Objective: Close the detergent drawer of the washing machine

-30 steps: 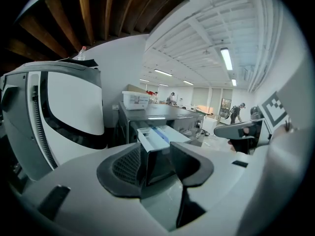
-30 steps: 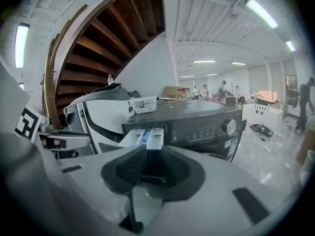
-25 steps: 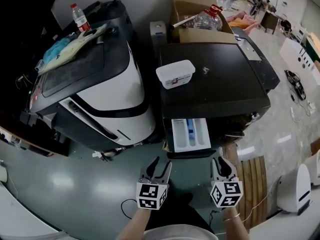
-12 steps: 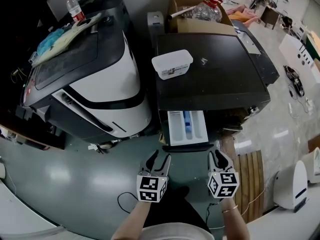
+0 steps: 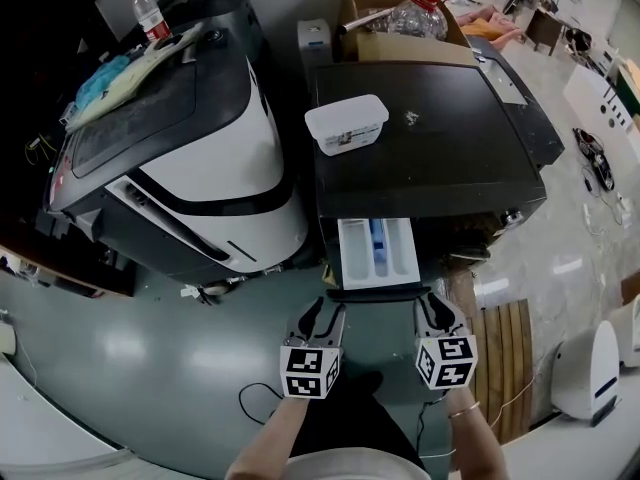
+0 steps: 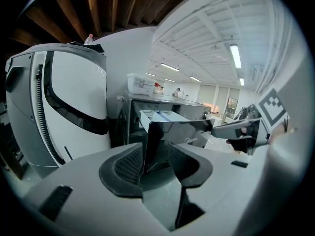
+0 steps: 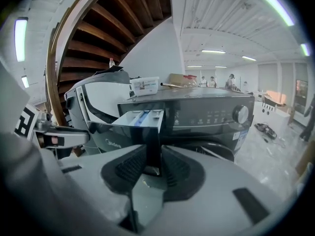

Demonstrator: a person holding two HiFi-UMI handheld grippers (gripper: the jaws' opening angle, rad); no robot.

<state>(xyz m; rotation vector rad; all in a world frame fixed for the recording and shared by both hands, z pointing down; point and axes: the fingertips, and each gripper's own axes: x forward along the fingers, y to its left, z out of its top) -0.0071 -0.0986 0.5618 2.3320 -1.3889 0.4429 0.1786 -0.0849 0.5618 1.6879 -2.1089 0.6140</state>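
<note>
The black washing machine (image 5: 430,158) has its white detergent drawer (image 5: 378,251) pulled out, with a blue insert and a dark front panel (image 5: 378,293). My left gripper (image 5: 325,313) is just before the panel's left corner. Its jaws are closing but stand apart, and in the left gripper view (image 6: 156,156) the panel's edge (image 6: 156,136) shows in the gap, untouched by the pads. My right gripper (image 5: 434,308) is off the panel's right end. In the right gripper view (image 7: 154,163) its pads leave a narrow gap that frames the drawer (image 7: 140,118).
A white and black machine (image 5: 190,158) stands at the left, close beside the washer. A white plastic tub (image 5: 346,125) sits on the washer's top, with a cardboard box (image 5: 400,18) behind. Wooden slats (image 5: 505,358) and a cable (image 5: 250,403) lie on the floor near me.
Both grippers have come lower and nearer to the drawer's front panel. The left gripper's jaws look slightly narrower. The drawer has stayed out.
</note>
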